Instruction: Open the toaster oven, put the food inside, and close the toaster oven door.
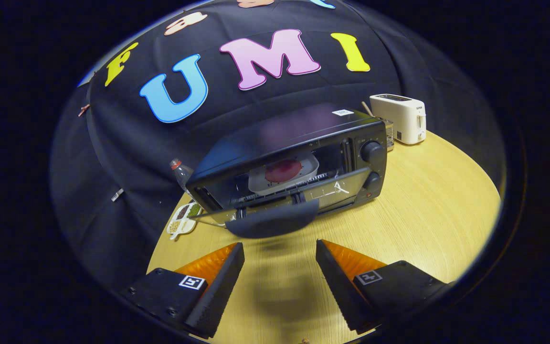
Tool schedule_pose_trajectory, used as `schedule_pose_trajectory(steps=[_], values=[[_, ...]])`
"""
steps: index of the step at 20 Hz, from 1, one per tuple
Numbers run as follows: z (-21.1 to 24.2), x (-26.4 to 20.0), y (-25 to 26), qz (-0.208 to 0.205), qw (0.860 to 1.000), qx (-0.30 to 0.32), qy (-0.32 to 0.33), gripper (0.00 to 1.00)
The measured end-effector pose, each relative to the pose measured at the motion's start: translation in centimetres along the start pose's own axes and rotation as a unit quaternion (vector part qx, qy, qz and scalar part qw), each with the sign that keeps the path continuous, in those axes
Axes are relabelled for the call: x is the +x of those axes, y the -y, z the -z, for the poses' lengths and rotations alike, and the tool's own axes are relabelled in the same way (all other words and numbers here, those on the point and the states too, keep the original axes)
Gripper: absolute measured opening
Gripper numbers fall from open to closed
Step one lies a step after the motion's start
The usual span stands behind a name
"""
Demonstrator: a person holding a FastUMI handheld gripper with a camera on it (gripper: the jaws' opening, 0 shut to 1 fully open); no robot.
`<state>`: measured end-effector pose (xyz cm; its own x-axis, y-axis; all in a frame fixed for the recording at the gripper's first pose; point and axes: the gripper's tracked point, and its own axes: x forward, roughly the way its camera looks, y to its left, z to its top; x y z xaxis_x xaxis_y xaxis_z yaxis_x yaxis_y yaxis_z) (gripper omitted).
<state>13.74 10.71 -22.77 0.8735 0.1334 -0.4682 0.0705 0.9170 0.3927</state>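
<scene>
Inside toaster oven (pixel 299 157), food (pixel 283 170) half hidden behind door (pixel 275 210); claw (pixel 280 253) wide open, empty.

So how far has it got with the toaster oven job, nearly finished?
Nearly. Done: the toaster oven is open and a white tray of red food sits inside on the rack. In hand: nothing; the gripper is open and empty over the wooden table, just short of the door's handle. Left: the door hangs partly lowered and needs pushing shut.
</scene>
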Motion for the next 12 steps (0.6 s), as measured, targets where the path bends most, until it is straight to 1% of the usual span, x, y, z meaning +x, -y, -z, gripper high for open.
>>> schedule_pose_trajectory(steps=[4,8,10,12], values=[[-1.8,-3.8,-0.4,-0.031,0.998,-0.025,0.048,0.98],[-2.4,-9.0,2.0,-0.013,0.993,-0.083,0.081,0.98],[-3.9,-12.6,2.1,-0.014,0.989,-0.103,0.108,0.98],[-6.6,-16.3,1.9,-0.02,0.982,-0.114,0.148,0.99]])
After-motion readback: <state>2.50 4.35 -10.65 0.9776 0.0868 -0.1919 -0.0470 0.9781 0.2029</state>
